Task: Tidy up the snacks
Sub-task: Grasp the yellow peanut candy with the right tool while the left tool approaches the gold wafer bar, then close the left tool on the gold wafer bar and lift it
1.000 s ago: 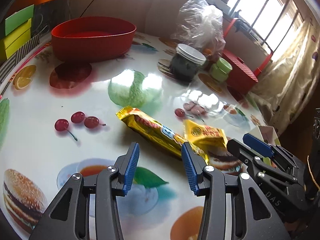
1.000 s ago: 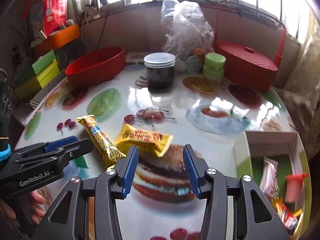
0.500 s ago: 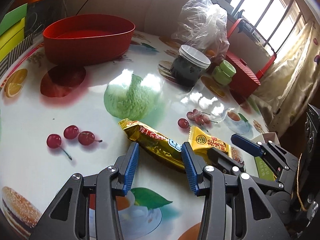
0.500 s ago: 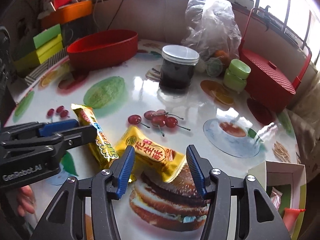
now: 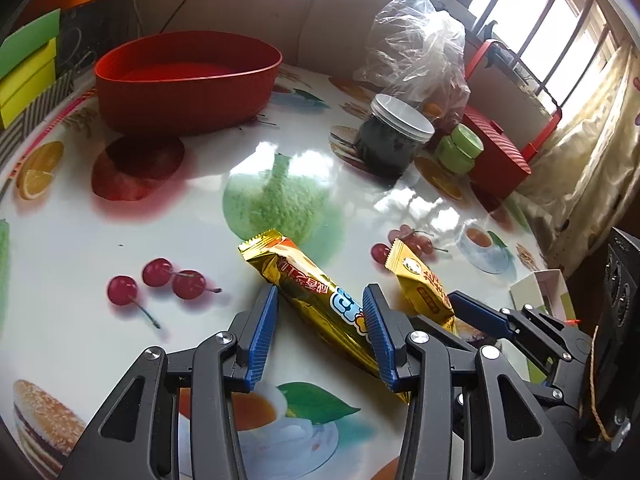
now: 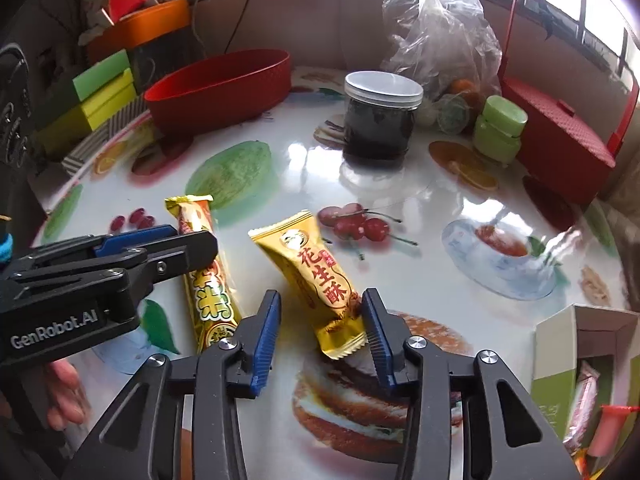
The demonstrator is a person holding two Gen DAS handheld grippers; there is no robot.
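Observation:
A long gold snack bar (image 5: 316,296) lies on the printed table, and my left gripper (image 5: 320,336) is open with its blue pads either side of the bar's near half. The bar also shows in the right wrist view (image 6: 204,276), partly under the left gripper's fingers (image 6: 160,256). A shorter yellow snack packet (image 6: 320,280) lies beside it; my right gripper (image 6: 322,336) is open around its near end. That packet also shows in the left wrist view (image 5: 424,288), with the right gripper's fingers (image 5: 480,316) by it.
A red oval tub (image 5: 184,80) stands at the back left. A dark jar with a white lid (image 6: 380,120), a green pot (image 6: 500,128), a clear plastic bag (image 6: 436,28) and a red basket (image 6: 556,136) stand behind. An open box of snacks (image 6: 592,380) sits at the right edge.
Both grippers have moved forward and down over the snacks. The bar now sits between the left pads, and the yellow packet's end between the right pads. Both stay open.

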